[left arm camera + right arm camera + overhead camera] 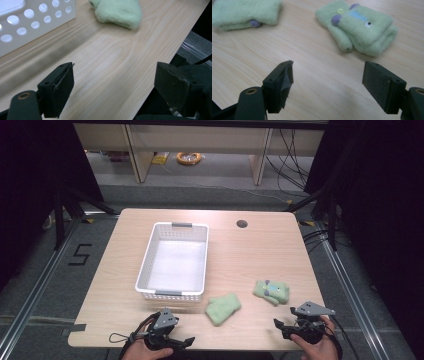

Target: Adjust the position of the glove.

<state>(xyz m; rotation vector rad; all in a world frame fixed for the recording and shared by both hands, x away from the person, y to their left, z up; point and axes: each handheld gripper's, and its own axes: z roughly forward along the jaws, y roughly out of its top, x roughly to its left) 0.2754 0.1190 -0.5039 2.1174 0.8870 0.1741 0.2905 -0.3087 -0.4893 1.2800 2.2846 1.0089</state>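
Two pale green fleece mittens lie on the wooden table. One mitten (223, 308) (117, 11) (245, 13) rests just right of the basket's near corner. The other mitten (271, 291) (359, 28), with purple dots and a blue patch, sits farther right. My left gripper (175, 343) (113, 87) is held open at the table's near edge, left of the first mitten, nothing between its jaws. My right gripper (281, 327) (328, 87) is open at the near right, pointing toward the patterned mitten, also holding nothing.
A white perforated basket (145, 260) (32, 22) stands on the table's left half, nothing in it. A round cable hole (242, 224) marks the far right of the table (260, 250). Black frames and cables surround the table on the floor.
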